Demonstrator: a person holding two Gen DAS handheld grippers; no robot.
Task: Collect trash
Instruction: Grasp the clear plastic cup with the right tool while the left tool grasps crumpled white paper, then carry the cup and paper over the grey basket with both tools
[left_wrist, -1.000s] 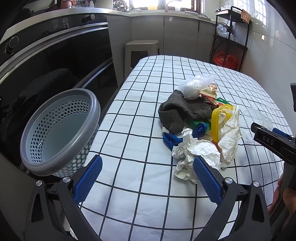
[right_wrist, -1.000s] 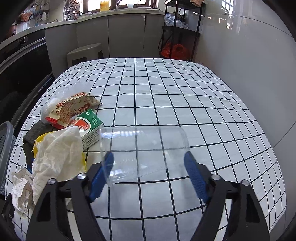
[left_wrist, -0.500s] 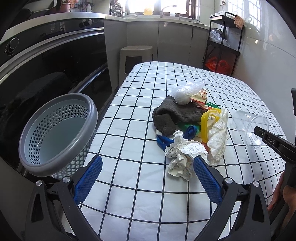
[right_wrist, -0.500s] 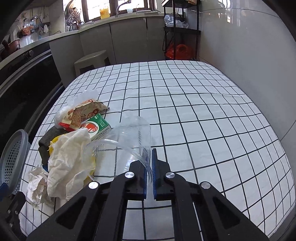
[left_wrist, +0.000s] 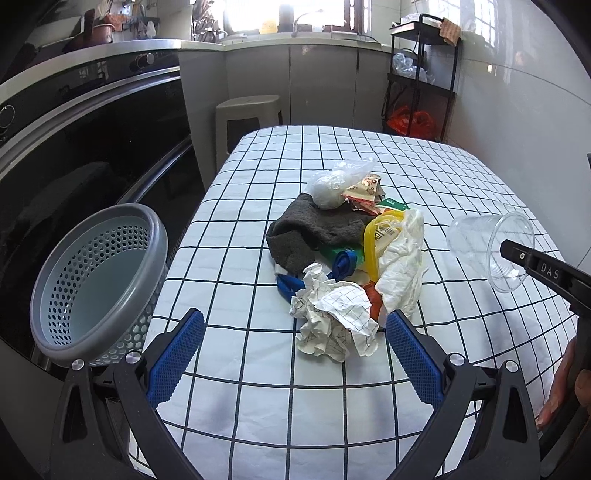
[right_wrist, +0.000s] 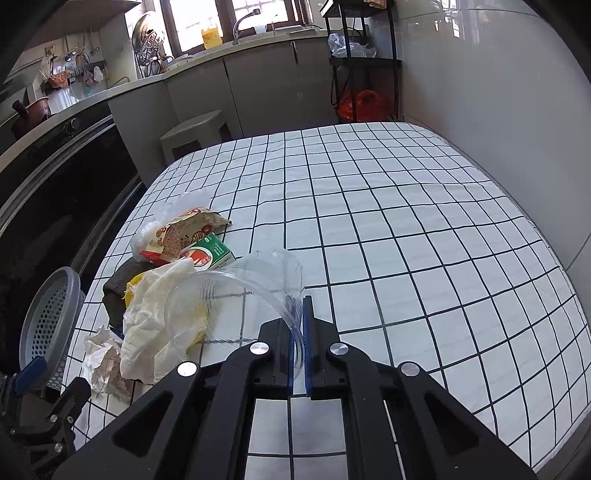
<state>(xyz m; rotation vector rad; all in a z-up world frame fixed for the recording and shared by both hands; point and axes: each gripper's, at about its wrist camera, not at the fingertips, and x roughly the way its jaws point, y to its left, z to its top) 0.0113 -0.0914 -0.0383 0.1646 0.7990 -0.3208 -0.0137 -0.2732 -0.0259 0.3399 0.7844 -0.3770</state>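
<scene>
The right gripper (right_wrist: 300, 347) has its fingers pinched on the rim of the clear plastic cup (right_wrist: 236, 295), held off the desk (right_wrist: 406, 240) beside the trash pile (left_wrist: 343, 266). The left gripper (left_wrist: 291, 354) is spread wide, holding nothing. I'd carry the cup across to the gray basket (left_wrist: 99, 280) at the desk's left edge, keeping the pinch gentle since thin plastic probably slips or buckles.

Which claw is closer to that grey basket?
Left. The open left claw hovers right beside the grey perforated basket, while the right claw, pinching a clear plastic cup, sits across the trash pile.
</scene>
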